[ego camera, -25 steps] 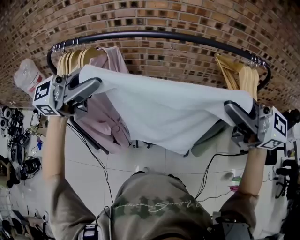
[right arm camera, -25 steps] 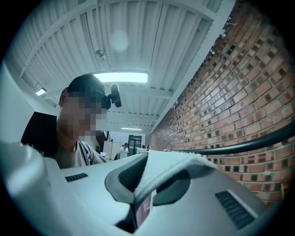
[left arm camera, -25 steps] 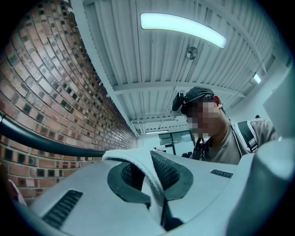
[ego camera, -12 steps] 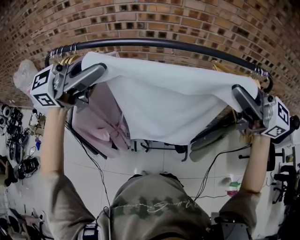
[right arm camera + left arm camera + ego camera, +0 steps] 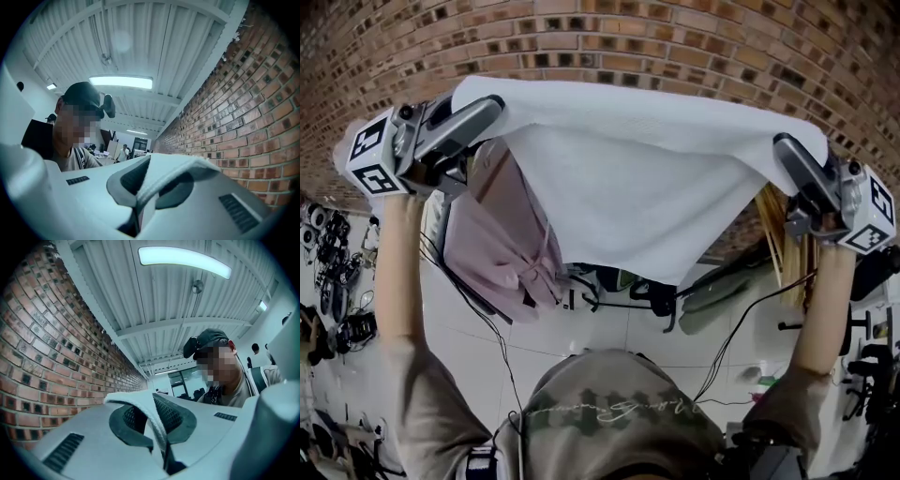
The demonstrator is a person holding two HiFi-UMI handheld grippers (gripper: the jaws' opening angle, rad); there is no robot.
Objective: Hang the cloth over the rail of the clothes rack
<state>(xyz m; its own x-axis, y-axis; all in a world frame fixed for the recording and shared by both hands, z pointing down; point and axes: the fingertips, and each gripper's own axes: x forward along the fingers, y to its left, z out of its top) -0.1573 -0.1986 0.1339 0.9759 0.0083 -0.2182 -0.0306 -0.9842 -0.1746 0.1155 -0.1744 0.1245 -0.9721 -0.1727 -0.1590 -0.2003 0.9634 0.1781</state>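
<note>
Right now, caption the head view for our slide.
Left gripper and right gripper hold a white cloth spread before a brick wall.

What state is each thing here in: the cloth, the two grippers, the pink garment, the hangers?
white cloth: spread wide, held up by two corners before the brick wall, lower edge hanging free.
left gripper: shut on the cloth's left corner.
right gripper: shut on the cloth's right corner.
pink garment: hanging, partly behind the cloth.
wooden hangers: hanging at right, partly hidden.
</note>
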